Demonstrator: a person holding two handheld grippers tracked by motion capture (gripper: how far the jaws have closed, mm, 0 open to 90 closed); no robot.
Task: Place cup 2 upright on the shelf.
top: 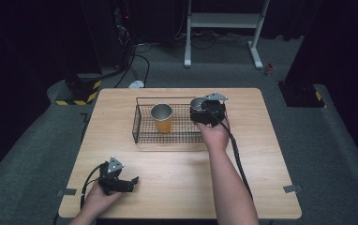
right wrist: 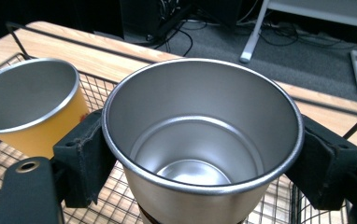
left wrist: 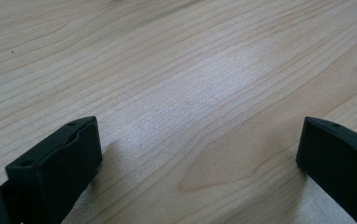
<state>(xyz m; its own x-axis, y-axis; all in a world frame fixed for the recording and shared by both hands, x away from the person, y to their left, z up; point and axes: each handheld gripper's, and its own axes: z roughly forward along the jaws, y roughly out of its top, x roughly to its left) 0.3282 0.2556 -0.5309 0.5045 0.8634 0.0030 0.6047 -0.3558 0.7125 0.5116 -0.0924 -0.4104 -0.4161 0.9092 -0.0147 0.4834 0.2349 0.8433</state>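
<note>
A black wire basket [top: 142, 117] stands on the wooden table [top: 177, 178], toward its far side. An orange cup with a steel lining [top: 161, 118] stands upright in the basket's left half. My right gripper [top: 204, 111] is over the basket's right end, shut on a steel cup [right wrist: 200, 154] that is upright and empty; both pads [right wrist: 85, 149] press its sides just below the rim. The orange cup [right wrist: 27, 107] sits close to its left. My left gripper [top: 129, 183] rests low at the table's near left corner, open, with bare wood [left wrist: 190, 107] between its jaws.
Beyond the table's far edge lie grey carpet, cables and the white legs of a stand [top: 224, 21]. Black-and-yellow hazard tape [top: 76, 96] marks a base at the far left. Bare tabletop spreads in front of the basket.
</note>
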